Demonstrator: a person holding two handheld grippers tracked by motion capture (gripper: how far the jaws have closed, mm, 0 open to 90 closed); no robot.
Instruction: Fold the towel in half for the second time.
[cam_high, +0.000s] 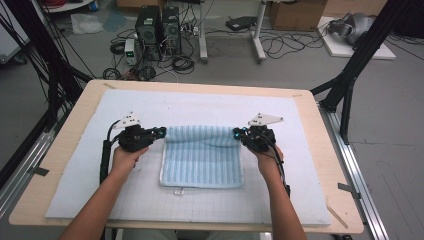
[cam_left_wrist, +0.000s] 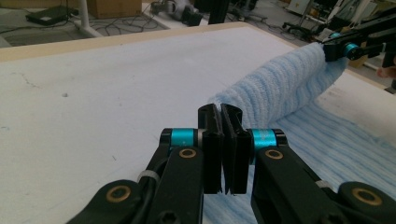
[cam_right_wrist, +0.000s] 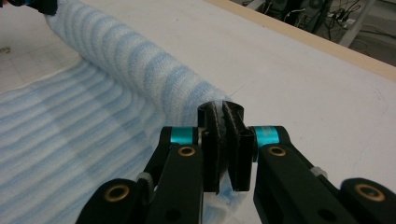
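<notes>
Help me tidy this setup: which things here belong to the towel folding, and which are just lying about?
In use: blue striped towel; left gripper and right gripper, each shut on a far corner; white mat beneath.

Lying about: computer towers, floor cables, cardboard box.

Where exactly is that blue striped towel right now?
In the high view the towel lies mid-table on the white mat, its far edge lifted between the left gripper and right gripper.
</notes>
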